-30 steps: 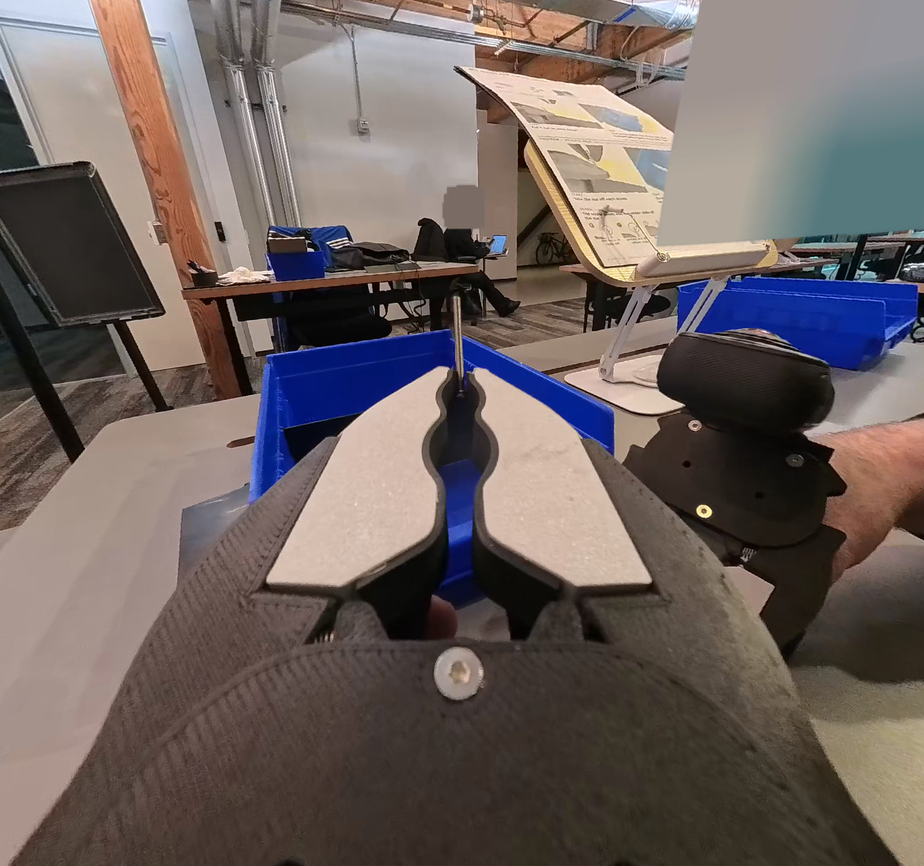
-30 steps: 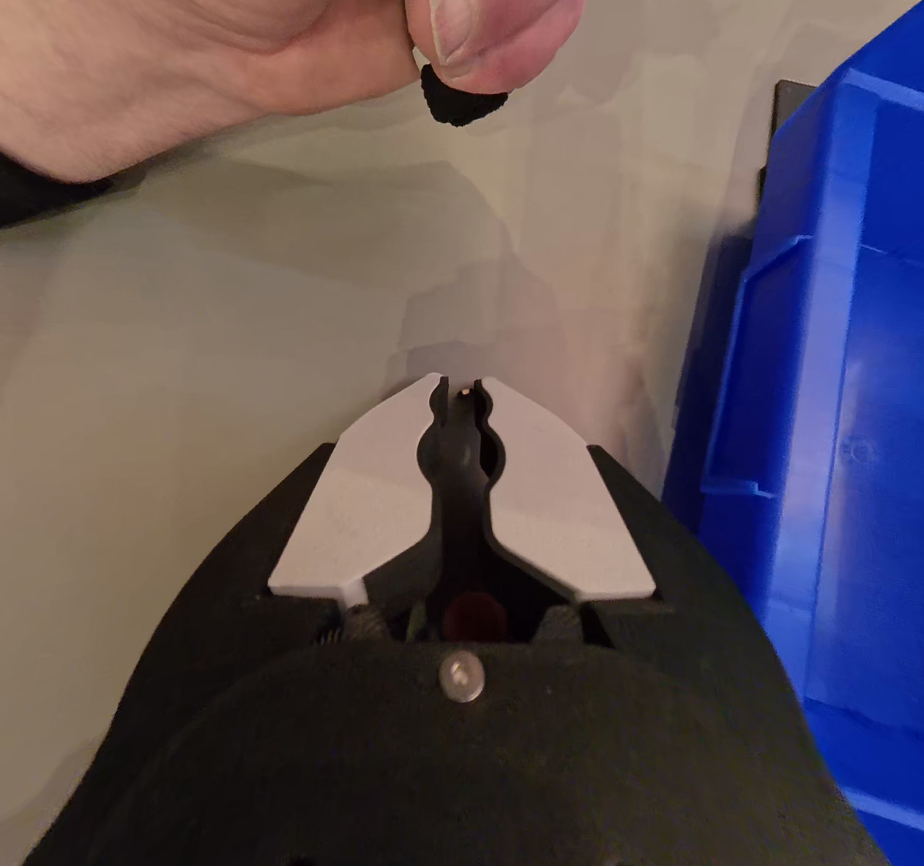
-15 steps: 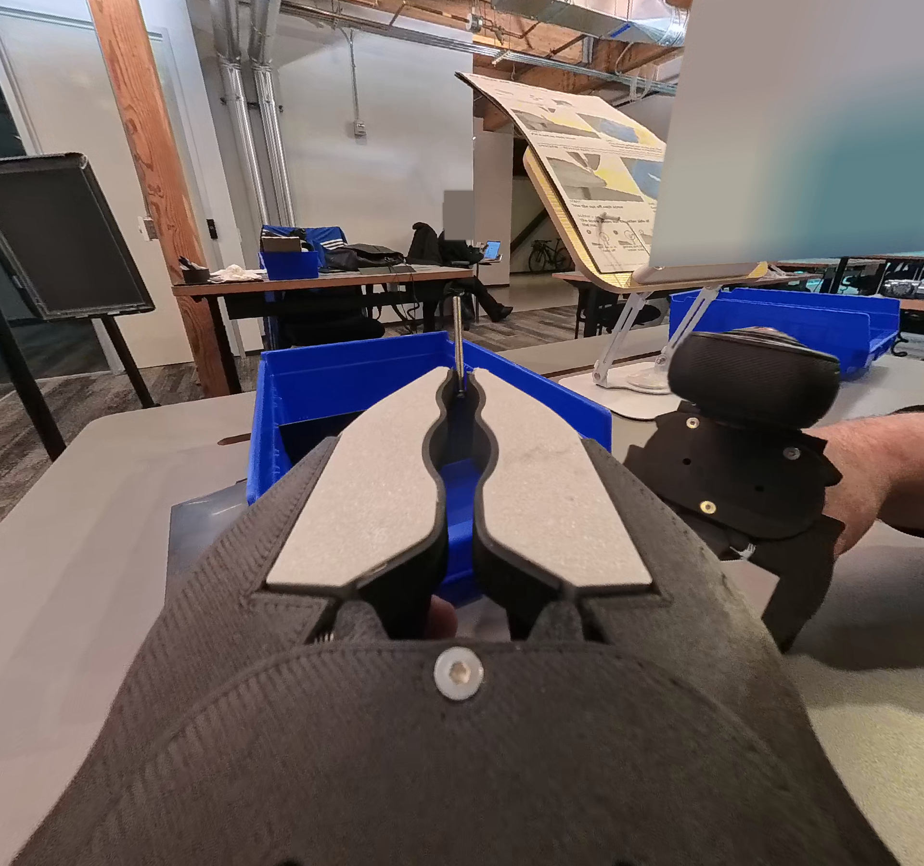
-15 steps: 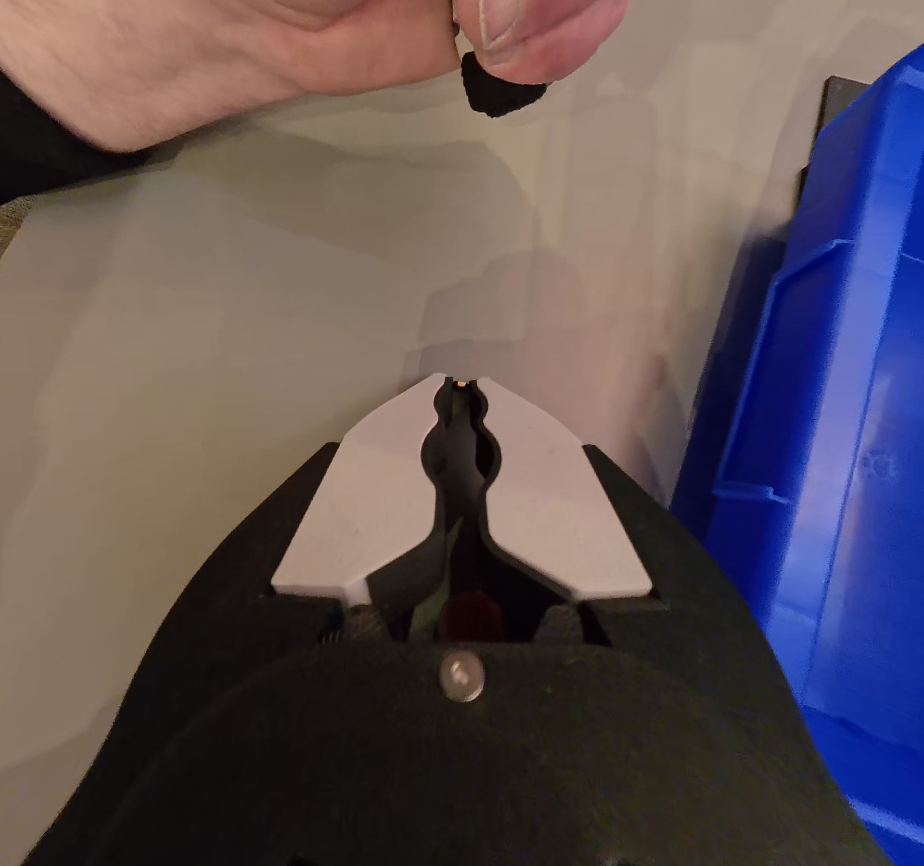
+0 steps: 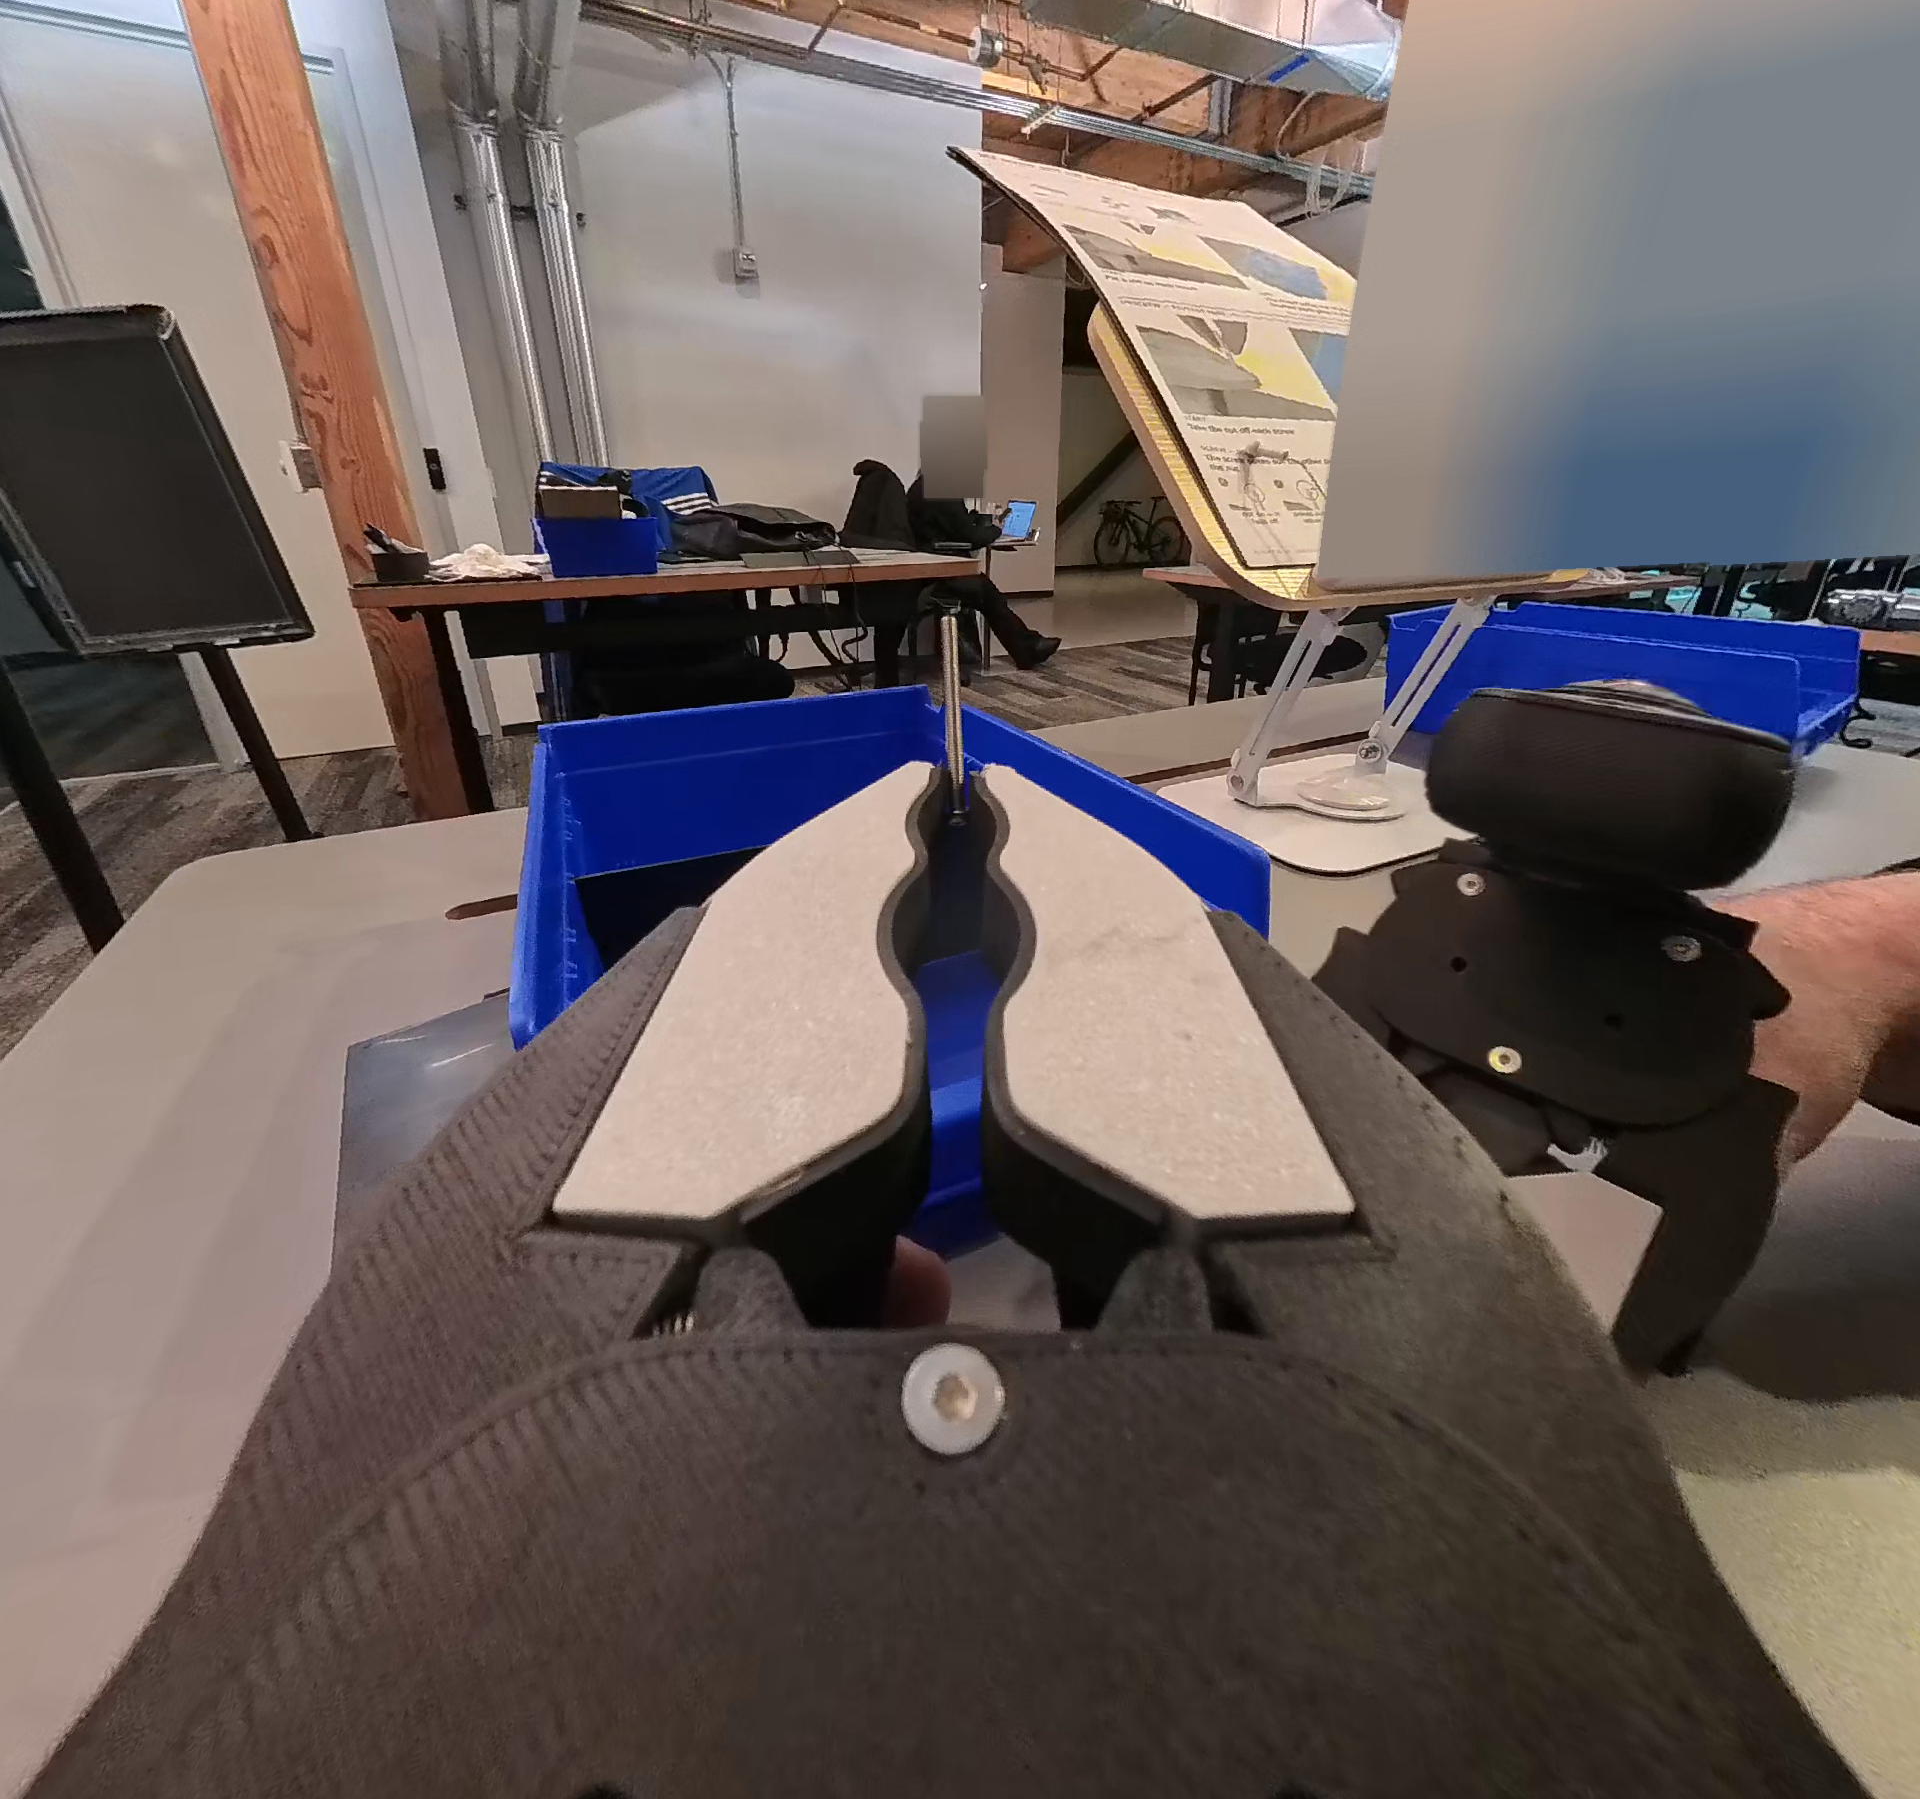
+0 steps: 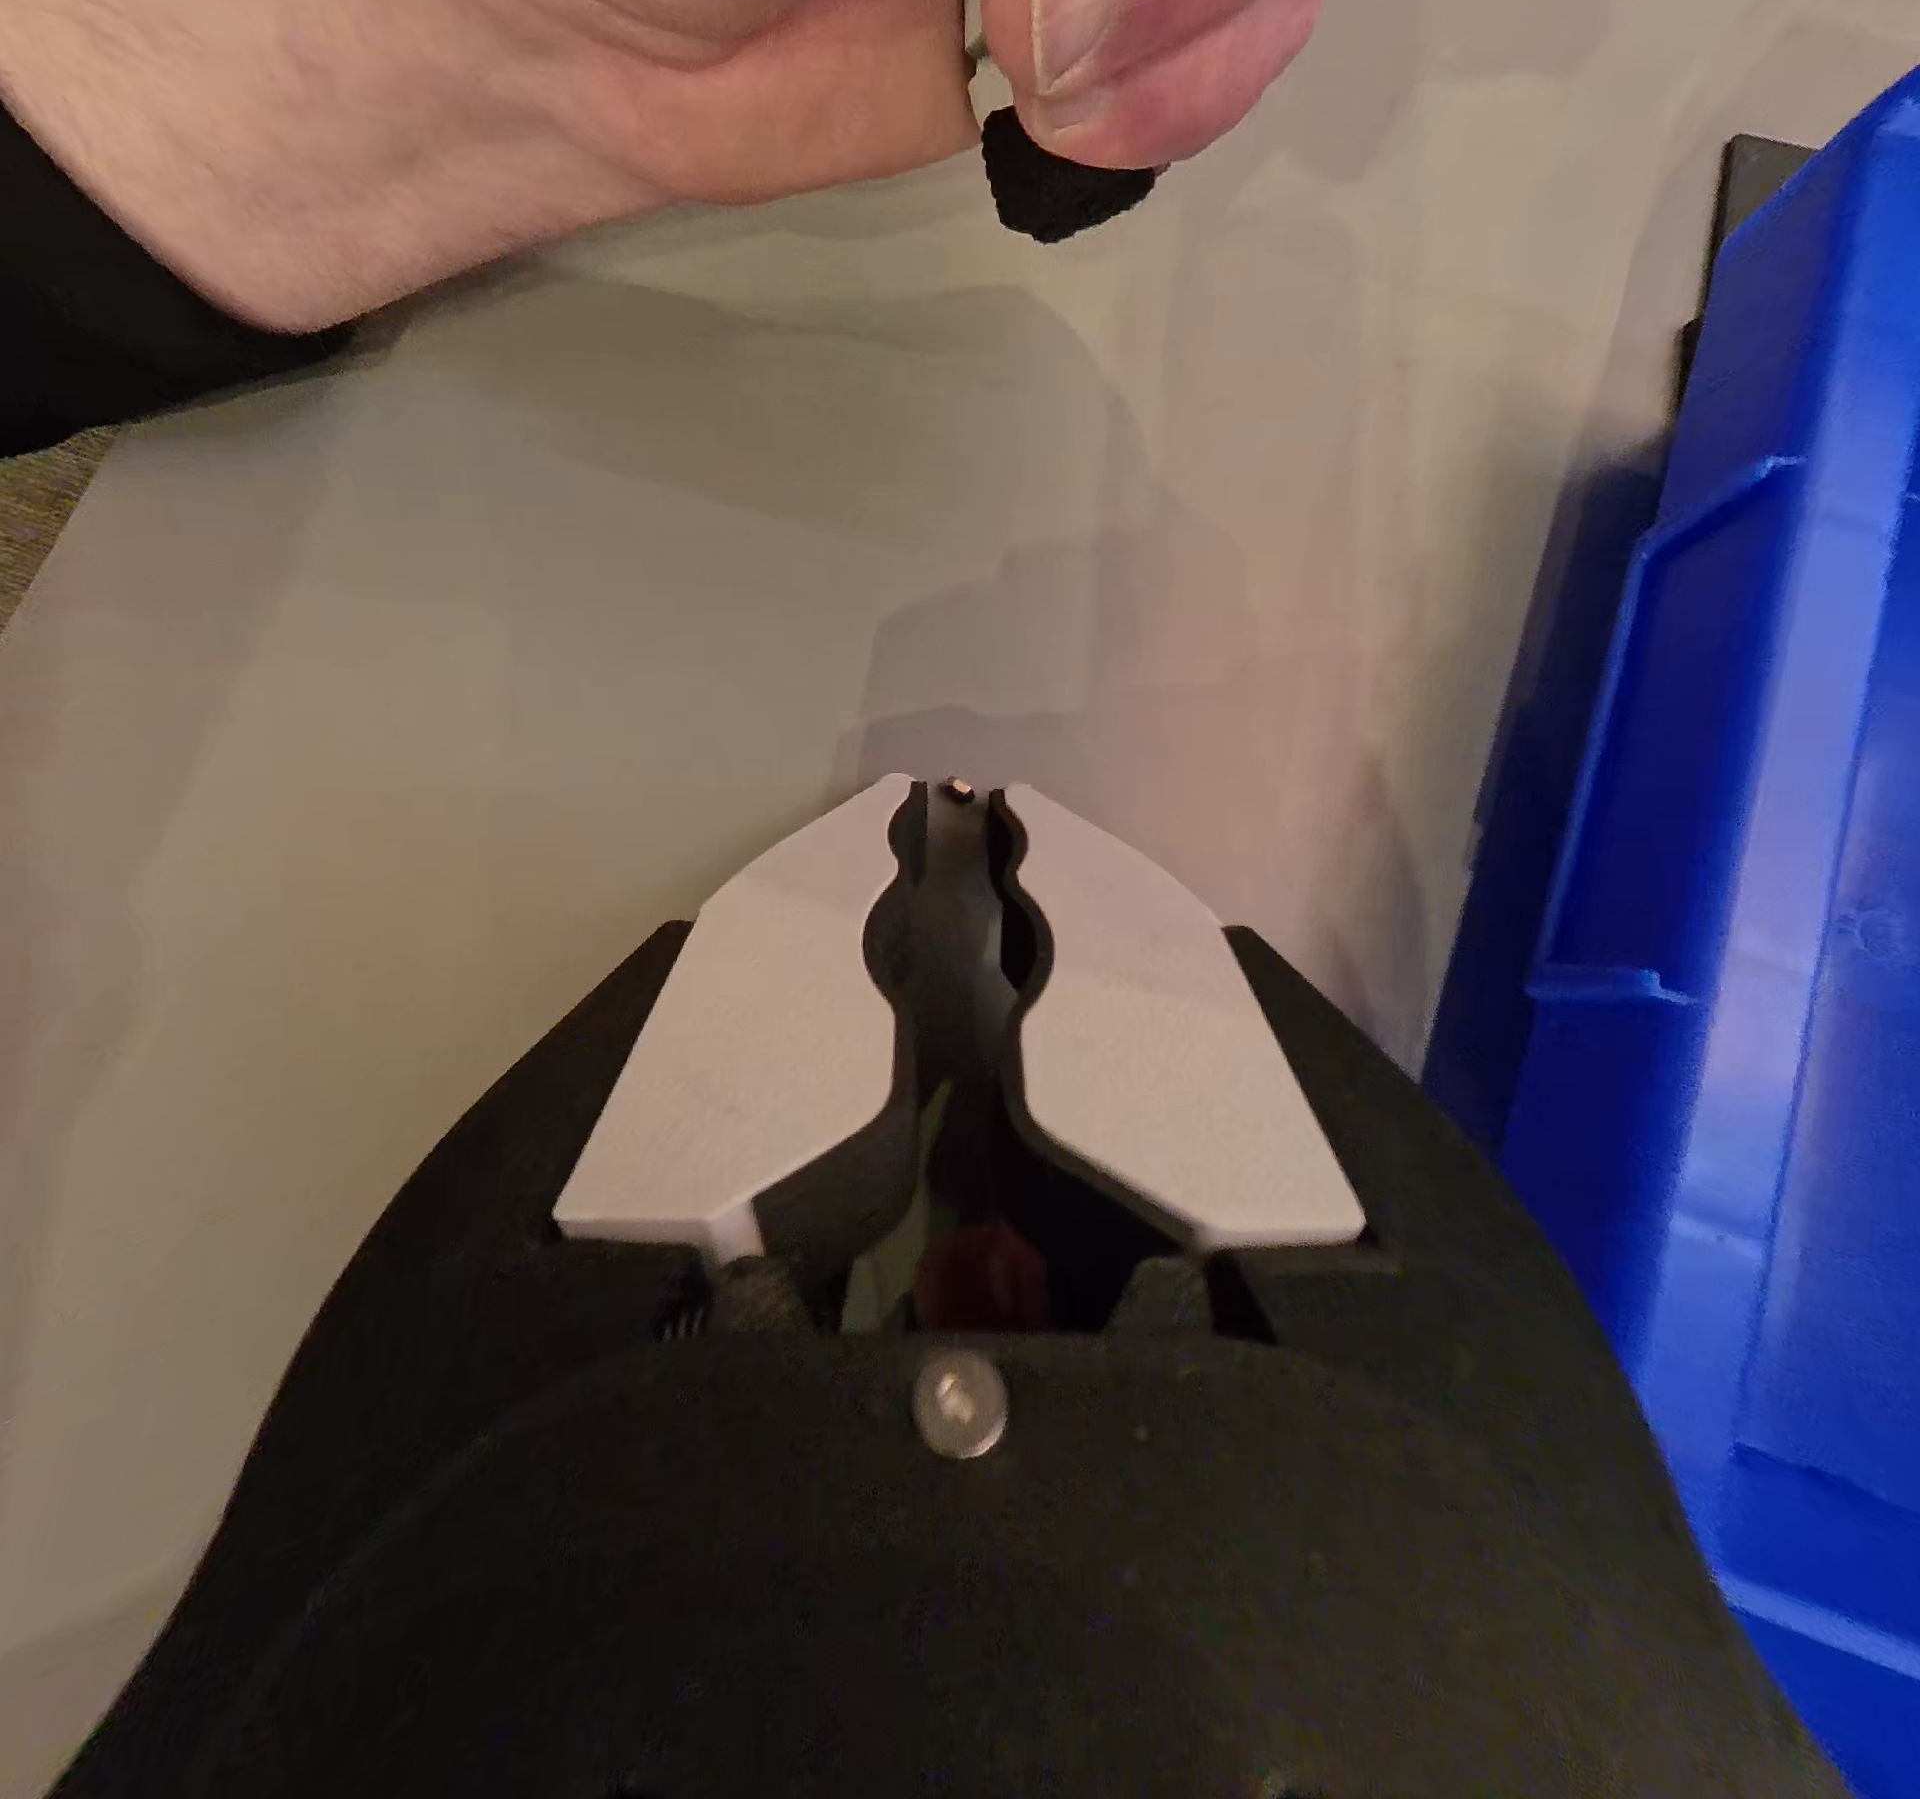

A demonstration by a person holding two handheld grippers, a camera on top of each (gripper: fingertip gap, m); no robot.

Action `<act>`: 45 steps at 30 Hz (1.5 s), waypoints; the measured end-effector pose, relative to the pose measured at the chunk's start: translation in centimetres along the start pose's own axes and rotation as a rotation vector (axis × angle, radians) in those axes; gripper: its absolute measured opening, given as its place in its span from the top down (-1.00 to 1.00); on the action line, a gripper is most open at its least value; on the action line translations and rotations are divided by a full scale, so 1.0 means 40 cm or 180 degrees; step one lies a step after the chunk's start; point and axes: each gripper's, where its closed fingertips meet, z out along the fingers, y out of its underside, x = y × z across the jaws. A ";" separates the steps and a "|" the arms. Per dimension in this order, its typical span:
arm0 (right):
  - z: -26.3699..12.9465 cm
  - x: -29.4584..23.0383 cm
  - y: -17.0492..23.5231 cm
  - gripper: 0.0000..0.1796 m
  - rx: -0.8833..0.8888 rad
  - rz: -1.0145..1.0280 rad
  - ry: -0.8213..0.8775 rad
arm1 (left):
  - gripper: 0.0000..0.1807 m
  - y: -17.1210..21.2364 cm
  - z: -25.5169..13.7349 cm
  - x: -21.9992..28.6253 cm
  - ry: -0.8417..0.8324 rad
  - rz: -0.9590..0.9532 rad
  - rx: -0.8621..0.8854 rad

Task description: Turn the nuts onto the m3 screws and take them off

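Observation:
My left gripper (image 5: pixel 957 781) is shut on a thin M3 screw (image 5: pixel 950 684), which stands upright out of the fingertips in front of a blue bin (image 5: pixel 727 814). My right gripper (image 6: pixel 955 789) is shut on a tiny metal nut (image 6: pixel 955 790) at its fingertips, pointing down at the grey table (image 6: pixel 416 658). The right gripper's black body also shows in the left wrist view (image 5: pixel 1579 928), to the right of the left one and held by a hand (image 5: pixel 1829 1001). In the right wrist view a hand (image 6: pixel 623 35) grips part of the left gripper's black handle (image 6: pixel 1055 186) above the nut.
A second blue bin (image 5: pixel 1662 669) and a document stand (image 5: pixel 1299 399) with a printed sheet stand at the back right. In the right wrist view the blue bin (image 6: pixel 1714 814) is close on the right. Desks, a seated person and a dark board on a stand lie beyond the table.
In the right wrist view the hand and the blue bin have shifted right and closer. The left gripper has tilted slightly down. Both grippers stay shut.

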 end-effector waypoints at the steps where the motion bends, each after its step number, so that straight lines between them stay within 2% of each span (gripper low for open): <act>1: 0.000 -0.001 0.001 0.86 -0.0017 0.0048 0.0013 | 0.96 0.000 0.000 0.000 0.0001 -0.0003 0.0002; 9: 0.001 0.002 0.000 0.82 -0.0075 0.0607 0.0411 | 0.96 0.002 0.000 -0.001 0.0016 -0.0039 0.0012; 17: 0.002 0.006 -0.001 0.87 -0.0089 0.0783 0.0768 | 0.96 0.001 0.001 0.002 0.0022 -0.0026 0.0011; 33: 0.005 0.007 -0.003 0.93 0.0011 0.0858 0.0858 | 0.96 -0.007 0.004 0.011 0.0051 -0.0003 0.0035; 39: -0.032 0.004 -0.019 0.94 0.0310 0.0702 0.0876 | 0.96 -0.009 0.007 0.023 0.0115 0.0016 0.0022; 45: -0.157 -0.006 -0.057 0.94 0.0978 0.0410 0.0818 | 0.96 -0.008 0.012 0.066 0.0422 0.0137 -0.0110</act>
